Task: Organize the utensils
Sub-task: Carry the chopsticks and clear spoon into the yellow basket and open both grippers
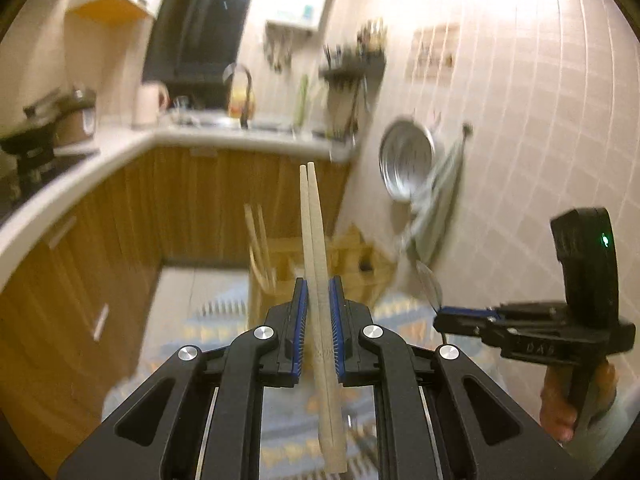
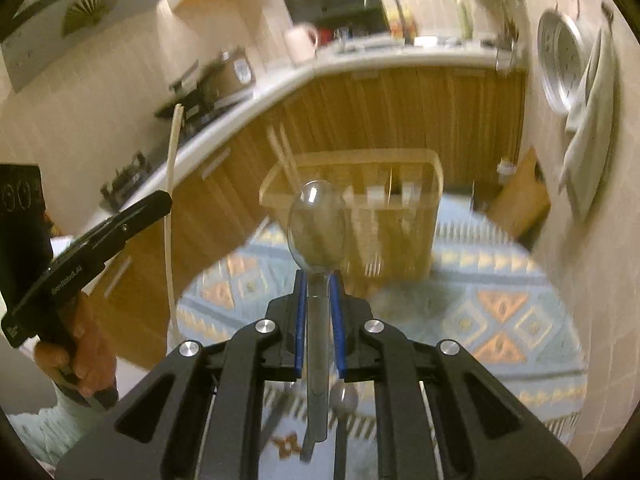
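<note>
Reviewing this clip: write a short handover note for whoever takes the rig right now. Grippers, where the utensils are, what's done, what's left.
Left gripper: jaws shut on a pair of pale wooden chopsticks.
Right gripper: jaws shut on a shiny metal spoon, bowl forward.
Compartmented wooden utensil holder stands ahead on the patterned tablecloth; it already holds some chopsticks and a fork.
Left: drop both items in; more utensils lie on the cloth below the right gripper.

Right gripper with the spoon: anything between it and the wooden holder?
Nothing solid; right wrist view shows only patterned cloth between right gripper, spoon and wooden holder.
</note>
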